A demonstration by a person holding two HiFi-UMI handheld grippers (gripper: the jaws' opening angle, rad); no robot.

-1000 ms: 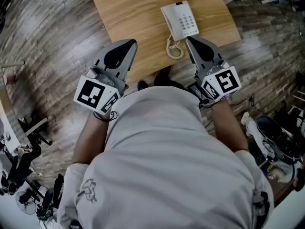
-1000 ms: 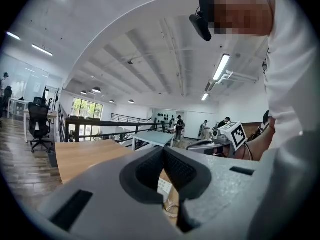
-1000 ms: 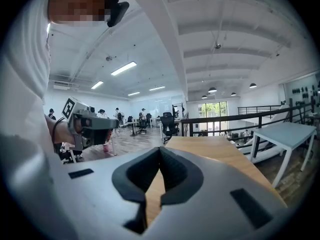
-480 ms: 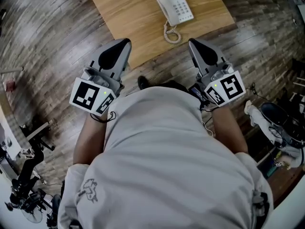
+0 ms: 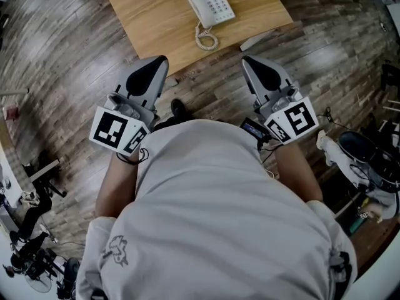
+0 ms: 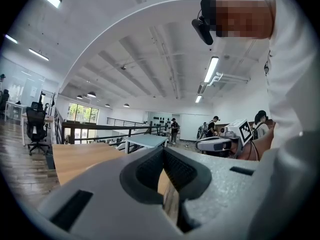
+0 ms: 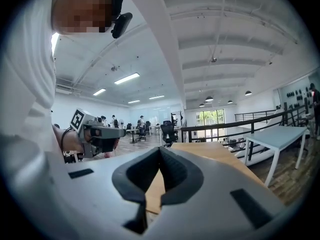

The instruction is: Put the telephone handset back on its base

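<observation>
My left gripper [image 5: 156, 64] hangs over the plank floor [image 5: 75, 55], jaws pressed together, empty. Ahead, the white telephone [image 5: 212, 4] sits on a wooden table [image 5: 150, 17] cut off at the top edge; its handset [image 5: 195, 8] seems seated, too small to confirm. My right gripper [image 5: 251, 64] is closed on nothing too

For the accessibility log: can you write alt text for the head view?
Seen from above, a white corded desk telephone sits on a light wooden table. Nearer, the person holds the left gripper and right gripper, both shut and empty, by the table's near edge.
</observation>
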